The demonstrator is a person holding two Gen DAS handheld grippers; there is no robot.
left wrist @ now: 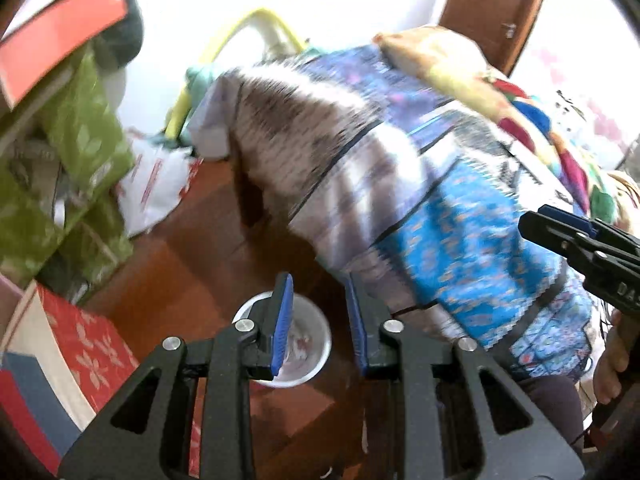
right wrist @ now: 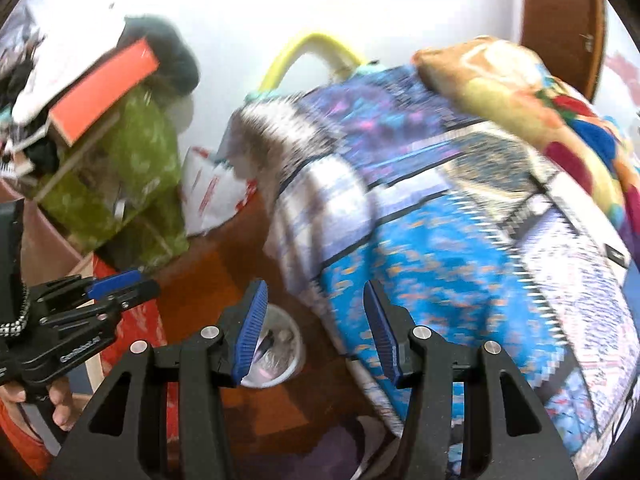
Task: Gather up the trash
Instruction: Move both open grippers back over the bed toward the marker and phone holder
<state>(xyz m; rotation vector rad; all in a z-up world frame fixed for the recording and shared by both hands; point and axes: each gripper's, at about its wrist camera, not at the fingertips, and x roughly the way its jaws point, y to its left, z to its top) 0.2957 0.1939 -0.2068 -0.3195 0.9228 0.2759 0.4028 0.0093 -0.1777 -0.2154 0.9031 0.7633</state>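
Note:
A small white bin (left wrist: 308, 344) stands on the brown wooden floor beside the bed; it holds some litter. It also shows in the right wrist view (right wrist: 280, 344). My left gripper (left wrist: 318, 288) hangs open and empty above the bin. It shows from the side in the right wrist view (right wrist: 120, 286). My right gripper (right wrist: 316, 300) is open and empty, above the bin and the bed's edge. In the left wrist view it (left wrist: 536, 222) enters from the right over the bedspread.
A bed with a blue patterned bedspread (left wrist: 460, 220) and a colourful pillow (left wrist: 500, 92) fills the right. Green cloth-covered shelves (left wrist: 76, 152) with an orange box (left wrist: 60, 36) stand left. A white plastic bag (left wrist: 156, 184) lies by the wall. A red flowered box (left wrist: 92, 344) sits lower left.

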